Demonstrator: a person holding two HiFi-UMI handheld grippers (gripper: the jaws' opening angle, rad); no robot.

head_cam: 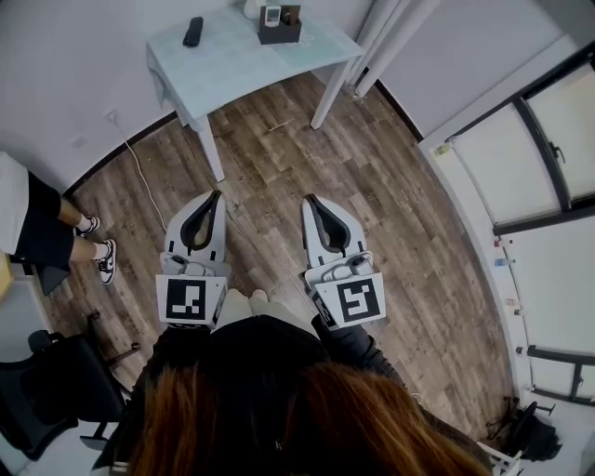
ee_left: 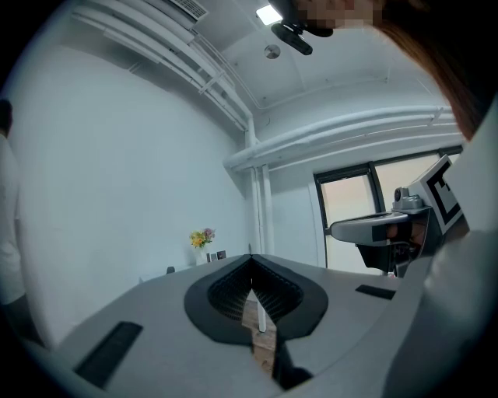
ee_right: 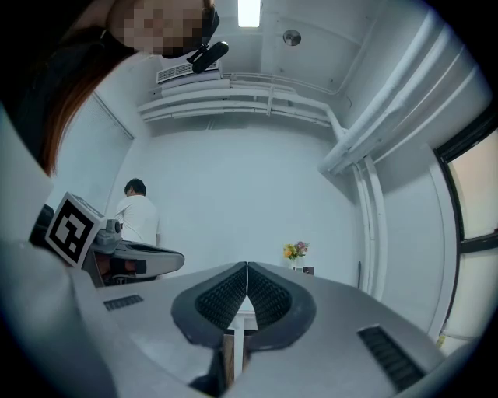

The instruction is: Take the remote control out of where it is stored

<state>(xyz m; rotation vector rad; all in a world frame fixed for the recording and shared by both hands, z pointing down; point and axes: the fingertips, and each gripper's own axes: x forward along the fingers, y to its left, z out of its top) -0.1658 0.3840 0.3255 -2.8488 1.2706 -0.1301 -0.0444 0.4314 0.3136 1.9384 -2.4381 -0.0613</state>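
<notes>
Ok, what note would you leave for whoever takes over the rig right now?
Left gripper: jaws shut, empty, level above the floor.
Right gripper: the same.
The dark storage box stands on the white table ahead, a white remote-like item upright in it. A black remote lies flat on the tabletop, apart from the box.
Done: nothing; table not reached.
Left: approach, open one gripper's jaws, lift the stored item out.

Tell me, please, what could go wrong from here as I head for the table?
The left gripper and right gripper both have their jaws shut; they might knock the box instead of reaching in unless one opens first. What looks like a black remote lies loose on the table, apart from the box, so the wrong item could get taken.
</notes>
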